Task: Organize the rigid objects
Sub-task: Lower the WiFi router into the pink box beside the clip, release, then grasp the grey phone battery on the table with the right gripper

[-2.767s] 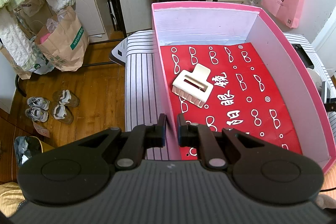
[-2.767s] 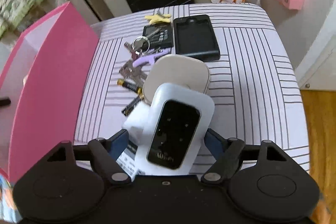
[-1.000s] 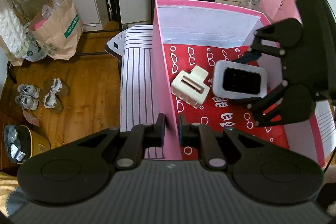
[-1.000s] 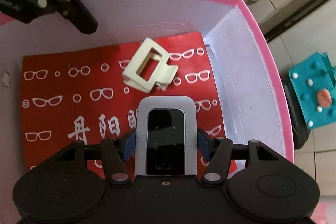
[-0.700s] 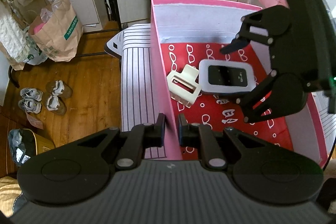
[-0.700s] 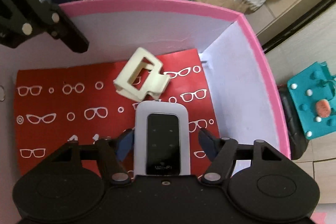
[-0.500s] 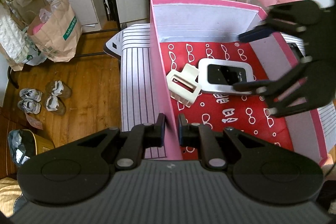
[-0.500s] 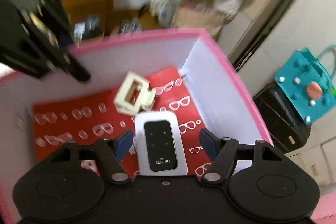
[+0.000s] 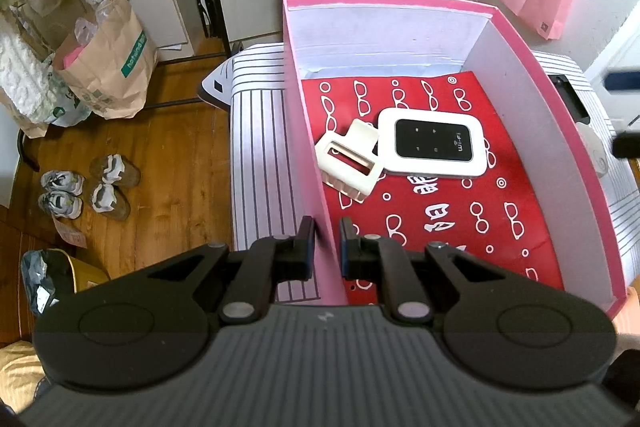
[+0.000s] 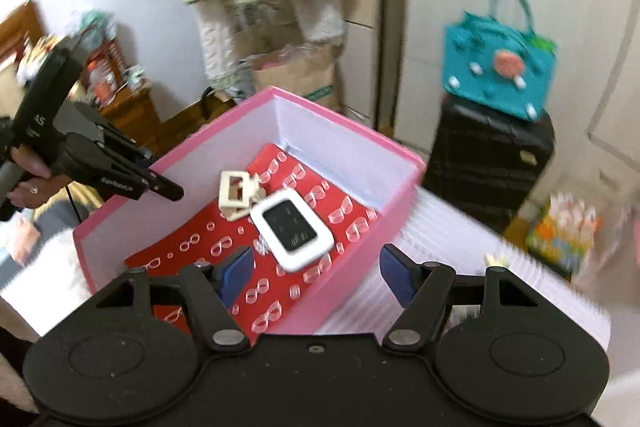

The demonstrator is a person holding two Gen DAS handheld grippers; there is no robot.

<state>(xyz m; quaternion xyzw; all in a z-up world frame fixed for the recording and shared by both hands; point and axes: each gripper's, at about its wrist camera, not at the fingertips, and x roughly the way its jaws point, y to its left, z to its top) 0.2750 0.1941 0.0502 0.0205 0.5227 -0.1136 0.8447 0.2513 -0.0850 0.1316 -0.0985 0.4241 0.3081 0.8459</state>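
Box (image 9: 548, 131), pink, sits on the striped table (image 9: 260, 163); left gripper (image 9: 324, 239) pinches its near wall, fingers clamped tight. Right gripper (image 10: 316, 275) hangs above, fingers spread wide, holding nothing. Farther in, on the red sheet (image 9: 448, 211), the router (image 9: 434, 147) lies flat, touching the hair clip (image 9: 348, 161).

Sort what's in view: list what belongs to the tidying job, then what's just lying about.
Job:
pink box
Wi-Fi router
cream hair claw
left gripper, clamped on the box wall
right gripper, open, empty

Lying about:
teal bag
black suitcase
shoes
paper bag
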